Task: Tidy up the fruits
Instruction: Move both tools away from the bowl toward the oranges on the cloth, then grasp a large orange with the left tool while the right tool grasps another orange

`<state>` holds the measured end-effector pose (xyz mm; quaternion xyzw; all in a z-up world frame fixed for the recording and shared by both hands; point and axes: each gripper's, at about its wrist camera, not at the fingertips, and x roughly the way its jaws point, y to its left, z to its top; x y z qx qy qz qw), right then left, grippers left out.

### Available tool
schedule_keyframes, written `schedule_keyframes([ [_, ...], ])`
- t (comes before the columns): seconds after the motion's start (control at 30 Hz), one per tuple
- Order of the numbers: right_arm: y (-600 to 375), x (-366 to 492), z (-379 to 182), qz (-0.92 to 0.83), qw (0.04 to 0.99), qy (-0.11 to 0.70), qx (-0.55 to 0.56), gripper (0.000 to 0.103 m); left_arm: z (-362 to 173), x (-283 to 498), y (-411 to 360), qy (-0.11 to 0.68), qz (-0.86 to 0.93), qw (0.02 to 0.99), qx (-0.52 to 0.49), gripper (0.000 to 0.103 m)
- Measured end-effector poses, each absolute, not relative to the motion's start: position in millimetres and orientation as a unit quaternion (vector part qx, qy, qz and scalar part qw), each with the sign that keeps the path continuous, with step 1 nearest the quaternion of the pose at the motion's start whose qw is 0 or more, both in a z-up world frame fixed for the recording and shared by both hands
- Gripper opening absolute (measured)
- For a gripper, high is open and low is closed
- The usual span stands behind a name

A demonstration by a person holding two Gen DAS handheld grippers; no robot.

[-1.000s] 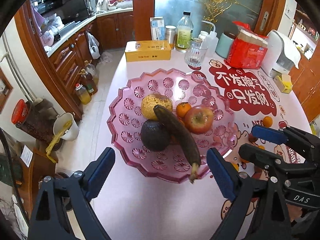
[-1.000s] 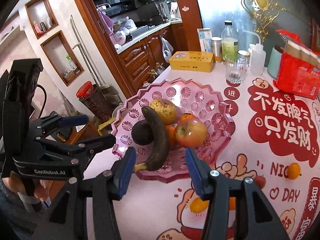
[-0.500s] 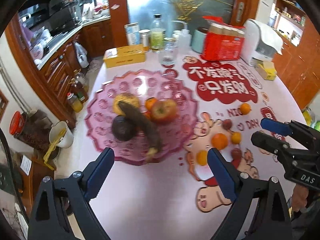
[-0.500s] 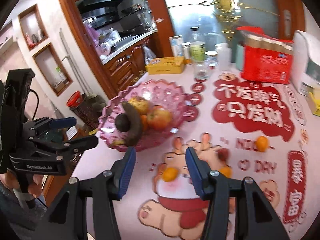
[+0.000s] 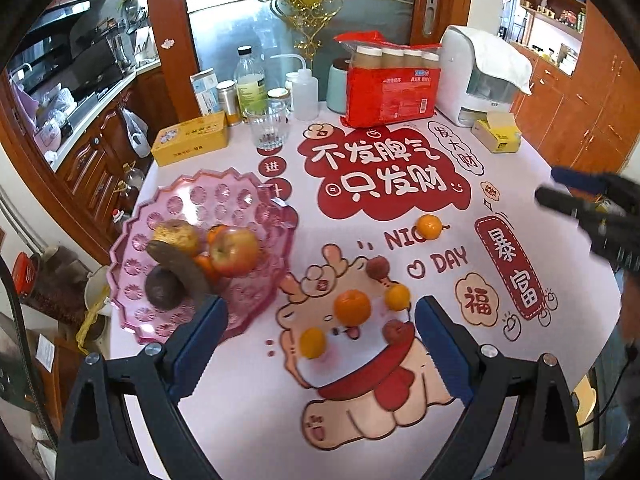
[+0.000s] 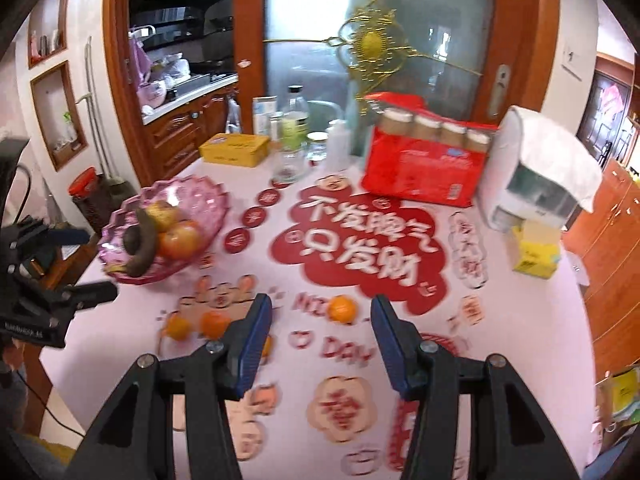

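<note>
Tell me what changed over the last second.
Both grippers swung away from the pink scalloped glass bowl toward the loose small oranges on the table: left gripper, right gripper. Nothing was gripped or released. Jaws stayed open and empty; fruit in the bowl unmoved.

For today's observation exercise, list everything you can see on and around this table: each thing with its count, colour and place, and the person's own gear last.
fruit plate: one, pink, table's left side
fruit on the plate: an apple, a dark banana, a yellowish pear, a dark round fruit, oranges partly hidden
loose oranges: four, orange, on the tablecloth
small reddish fruits: two, beside those oranges
tablecloth: one, pale pink with red prints
drinking glass: one, clear, far side
tin: one, yellow, far left
bottle pack: one, red, far side
appliance: one, white, cloth-draped, far right
left gripper: black, blue pads, open
right gripper: black, blue pads, open
</note>
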<state>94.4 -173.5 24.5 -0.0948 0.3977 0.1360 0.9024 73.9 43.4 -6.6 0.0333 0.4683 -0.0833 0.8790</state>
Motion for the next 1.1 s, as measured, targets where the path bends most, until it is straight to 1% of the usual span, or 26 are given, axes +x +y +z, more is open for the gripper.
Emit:
schedule_keyframes([
  [0.17, -203.5, 123.0, 22.7, 0.135, 0.902, 0.396, -0.103, 0.052, -28.3, 86.5, 28.9, 0.487, -0.051, 0.872, 0.012, 0.094],
  [0.33, -209.6, 156.6, -10.8, 0.156, 0.887, 0.427, -0.085, 0.052, -64.7, 103.3, 22.1, 0.503, -0.009, 0.864, -0.014, 0.094],
  [0.5, -199.9, 184.9, -58.0, 0.186, 0.865, 0.459, -0.081, 0.052, -106.7, 122.2, 17.3, 0.518, 0.029, 0.854, -0.038, 0.092],
  [0.57, -196.4, 192.2, -74.1, 0.197, 0.857, 0.471, -0.076, 0.052, -121.0, 128.4, 17.5, 0.527, 0.032, 0.848, -0.055, 0.087],
  [0.63, -193.4, 200.1, -92.6, 0.207, 0.847, 0.485, -0.07, 0.052, -132.0, 132.8, 16.0, 0.53, 0.036, 0.845, -0.062, 0.087],
  [0.7, -191.2, 205.5, -107.4, 0.215, 0.839, 0.495, -0.067, 0.052, -141.6, 136.9, 12.8, 0.533, 0.04, 0.843, -0.059, 0.083],
  [0.77, -190.3, 210.0, -120.1, 0.221, 0.833, 0.503, -0.065, 0.052, -150.8, 140.1, 8.7, 0.539, 0.036, 0.84, -0.054, 0.076],
  [0.8, -190.0, 212.1, -126.4, 0.224, 0.83, 0.507, -0.063, 0.052, -155.2, 141.5, 6.6, 0.543, 0.035, 0.838, -0.051, 0.075],
  [0.87, -189.7, 215.9, -136.0, 0.227, 0.826, 0.512, -0.061, 0.052, -162.9, 143.4, 3.6, 0.55, 0.033, 0.833, -0.049, 0.068],
  [0.9, -189.1, 217.2, -139.8, 0.228, 0.825, 0.514, -0.062, 0.051, -167.0, 144.5, 2.7, 0.554, 0.032, 0.83, -0.05, 0.066],
  [0.97, -188.6, 220.2, -148.0, 0.228, 0.823, 0.517, -0.064, 0.048, -174.3, 146.2, 1.3, 0.561, 0.031, 0.826, -0.052, 0.062],
  [1.1, -187.3, 224.3, -159.8, 0.232, 0.817, 0.524, -0.065, 0.04, -181.6, 146.4, 1.2, 0.565, 0.032, 0.823, -0.057, 0.06],
])
